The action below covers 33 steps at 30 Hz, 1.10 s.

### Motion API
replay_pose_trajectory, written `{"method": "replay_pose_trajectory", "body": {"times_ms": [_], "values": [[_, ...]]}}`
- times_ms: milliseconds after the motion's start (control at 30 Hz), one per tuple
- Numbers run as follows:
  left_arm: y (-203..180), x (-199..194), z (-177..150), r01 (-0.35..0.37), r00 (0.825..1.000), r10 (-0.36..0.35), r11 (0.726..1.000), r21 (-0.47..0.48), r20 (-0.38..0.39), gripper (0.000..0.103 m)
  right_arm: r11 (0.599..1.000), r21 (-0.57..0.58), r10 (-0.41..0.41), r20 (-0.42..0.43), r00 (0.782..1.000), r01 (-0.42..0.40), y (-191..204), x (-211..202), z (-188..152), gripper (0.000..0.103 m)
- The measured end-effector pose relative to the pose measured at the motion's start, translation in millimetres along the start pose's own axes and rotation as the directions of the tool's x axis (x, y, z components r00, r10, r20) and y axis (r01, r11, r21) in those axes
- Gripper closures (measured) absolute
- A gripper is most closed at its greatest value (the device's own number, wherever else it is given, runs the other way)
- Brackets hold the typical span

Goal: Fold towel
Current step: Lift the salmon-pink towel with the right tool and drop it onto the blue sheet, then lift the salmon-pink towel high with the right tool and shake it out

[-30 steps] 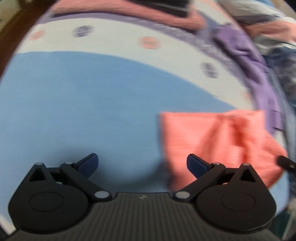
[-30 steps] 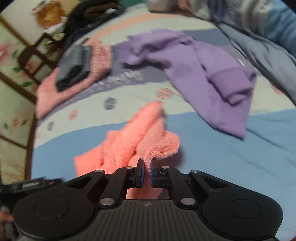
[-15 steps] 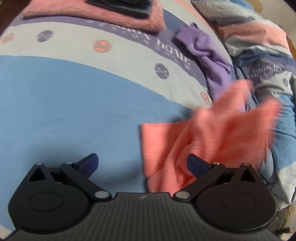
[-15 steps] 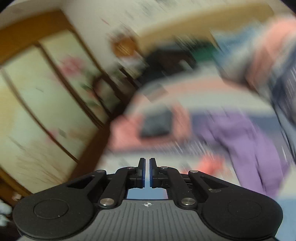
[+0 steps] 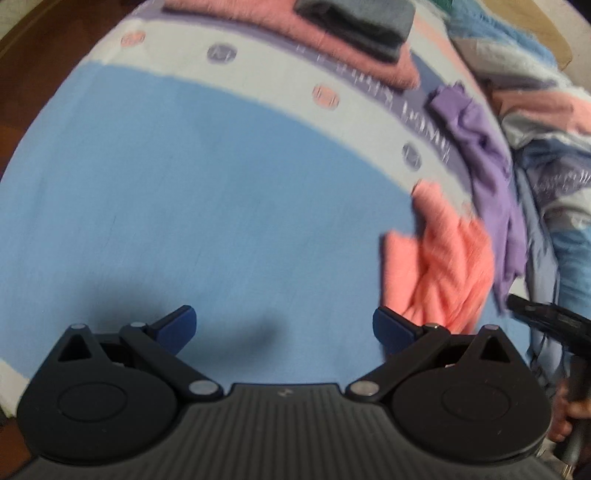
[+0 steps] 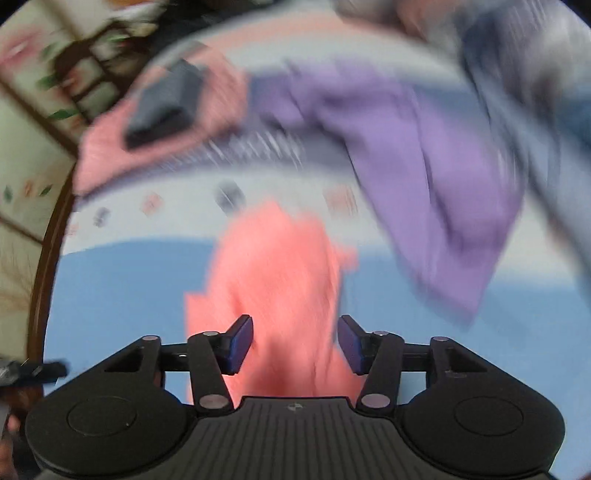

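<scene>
Half a second ago the right tongs were pinched nearly shut and swinging past the wall; now the right tongs (image 6: 295, 345) stand spread wide, aimed back down at the coral towel (image 6: 277, 280), which lies bunched on the blue band of the bed sheet (image 5: 207, 206) and runs under the gap between the fingers without being pinched. Taking the towel as landmark and going left to right in the left wrist view: far left of it is bare blue sheet, over which the left tongs (image 5: 284, 328) hang wide apart with nothing between them; the towel (image 5: 443, 266) itself has dropped from a lifted, flaring spread into a crumpled heap, ridged and uneven; just right of it, and seemingly touching its edge, sprawls a purple garment (image 5: 487, 173); beyond the towel's far side sits a folded pink towel (image 5: 354, 48) with a dark grey cloth (image 5: 354, 18) on top. With both pairs of tongs free and the towel rumpled, not flat or squared, it reads as released after a shake, and no neat fold shows. Motion blur hides where its corners lie.
</scene>
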State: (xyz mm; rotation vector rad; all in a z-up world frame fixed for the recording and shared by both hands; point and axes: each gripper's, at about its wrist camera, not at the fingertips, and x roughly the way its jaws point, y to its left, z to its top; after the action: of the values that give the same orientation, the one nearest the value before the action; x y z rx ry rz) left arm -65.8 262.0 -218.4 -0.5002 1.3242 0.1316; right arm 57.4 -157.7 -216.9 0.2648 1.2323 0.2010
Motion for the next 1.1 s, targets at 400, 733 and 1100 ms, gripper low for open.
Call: {"method": "replay_pose_trajectory", "body": {"times_ms": [400, 733, 1100], "values": [[-35.0, 10.7, -15.9, 0.000, 0.997, 0.009, 0.994, 0.108, -0.079, 0.000, 0.983, -0.153, -0.100, 0.006, 0.995, 0.100, 5.9, 12.9, -40.6, 0.099], [-76.2, -4.5, -4.1, 0.056, 0.997, -0.048, 0.986, 0.156, -0.055, 0.000, 0.981, -0.181, 0.120, 0.302, 0.946, -0.067, 30.8, -164.1, 8.4, 0.099], [-107.5, -15.2, -7.2, 0.185, 0.982, -0.175, 0.963, 0.198, -0.069, 0.000, 0.921, -0.327, 0.362, 0.524, 0.771, -0.210, 78.7, -329.6, 68.0, 0.099]]}}
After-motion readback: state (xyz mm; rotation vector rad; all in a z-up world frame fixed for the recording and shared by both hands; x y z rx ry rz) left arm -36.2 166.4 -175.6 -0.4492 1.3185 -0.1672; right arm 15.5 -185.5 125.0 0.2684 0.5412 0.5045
